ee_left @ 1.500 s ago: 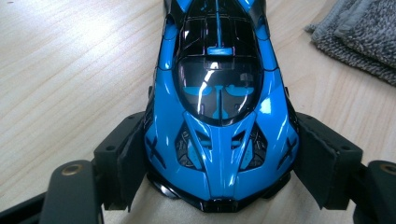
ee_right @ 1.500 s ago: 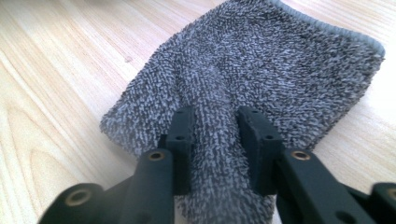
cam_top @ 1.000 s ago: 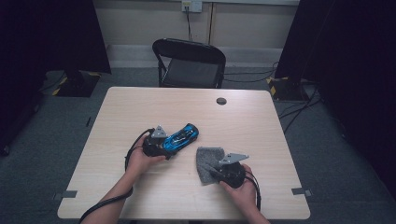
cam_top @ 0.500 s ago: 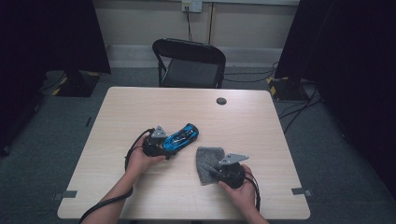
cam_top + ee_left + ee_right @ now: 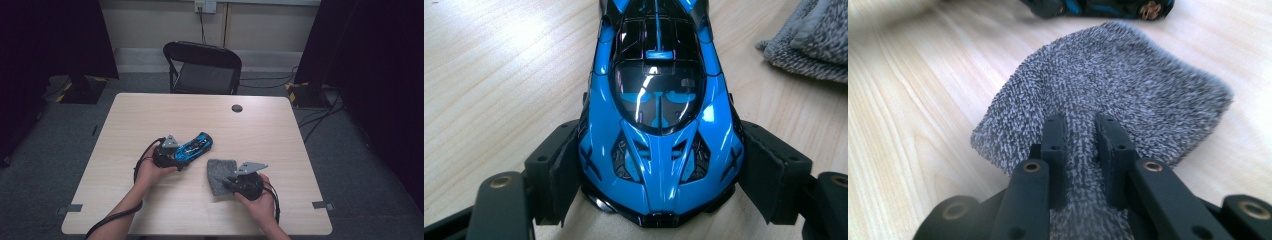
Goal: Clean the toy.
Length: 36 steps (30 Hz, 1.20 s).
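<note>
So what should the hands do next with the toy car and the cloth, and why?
Probably lift the grey cloth and carry it over to the blue toy car to wipe it. The right gripper has pinched a fold of the cloth, which lies flat on the table apart from the car. The left gripper clamps the car's nose on both sides, steadying it.

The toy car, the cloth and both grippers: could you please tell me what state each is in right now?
Blue toy car: upright on the table, clamped at its sides.
Grey cloth: folded, flat on the table, near edge pinched.
Left gripper: shut on the car.
Right gripper: shut on the cloth.
</note>
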Tool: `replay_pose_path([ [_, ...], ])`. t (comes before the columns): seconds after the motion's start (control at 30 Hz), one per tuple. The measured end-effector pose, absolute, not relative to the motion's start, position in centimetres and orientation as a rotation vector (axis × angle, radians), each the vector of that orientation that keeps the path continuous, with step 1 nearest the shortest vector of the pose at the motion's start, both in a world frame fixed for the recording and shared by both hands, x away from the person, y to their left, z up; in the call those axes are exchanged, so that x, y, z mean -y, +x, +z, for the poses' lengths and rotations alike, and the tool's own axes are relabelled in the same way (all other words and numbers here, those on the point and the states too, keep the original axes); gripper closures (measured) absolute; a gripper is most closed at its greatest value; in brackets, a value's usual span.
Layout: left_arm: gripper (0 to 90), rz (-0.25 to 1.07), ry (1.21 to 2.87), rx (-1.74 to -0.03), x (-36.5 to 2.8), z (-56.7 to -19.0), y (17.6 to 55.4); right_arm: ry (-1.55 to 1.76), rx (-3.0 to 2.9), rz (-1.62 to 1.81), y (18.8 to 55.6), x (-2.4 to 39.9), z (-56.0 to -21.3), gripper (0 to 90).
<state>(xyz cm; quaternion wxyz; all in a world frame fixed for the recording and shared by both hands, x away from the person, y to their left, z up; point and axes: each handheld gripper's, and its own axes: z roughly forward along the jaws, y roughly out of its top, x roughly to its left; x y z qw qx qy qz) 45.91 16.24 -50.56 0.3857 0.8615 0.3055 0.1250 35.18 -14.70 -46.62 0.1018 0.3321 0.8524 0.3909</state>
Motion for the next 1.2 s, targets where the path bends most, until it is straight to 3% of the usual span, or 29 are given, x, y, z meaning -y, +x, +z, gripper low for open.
replay_pose_path([
  [0.53, 25.0, 0.323, 2.188, -0.785, -16.2, -50.6, 45.8, 0.957, -2.511, 1.185, 36.9, 14.5, -44.8, 79.2],
  [0.7, 25.0, 0.323, 2.188, -0.784, -16.2, -50.6, 45.8, 0.908, -2.550, 1.136, 36.9, 14.0, -45.7, 78.1],
  [0.77, 25.0, 0.322, 2.190, -0.784, -16.3, -50.6, 45.8, 0.913, -2.559, 1.114, 36.7, 14.1, -46.5, 76.1],
  [1.03, 25.0, 0.323, 2.186, -0.787, -16.2, -50.6, 45.8, 1.043, -2.470, 1.049, 35.8, 14.8, -47.8, 54.0],
  [1.2, 25.1, 0.323, 2.185, -0.789, -16.2, -50.6, 45.7, 1.106, -2.420, 1.029, 35.0, 14.8, -48.8, 48.9],
])
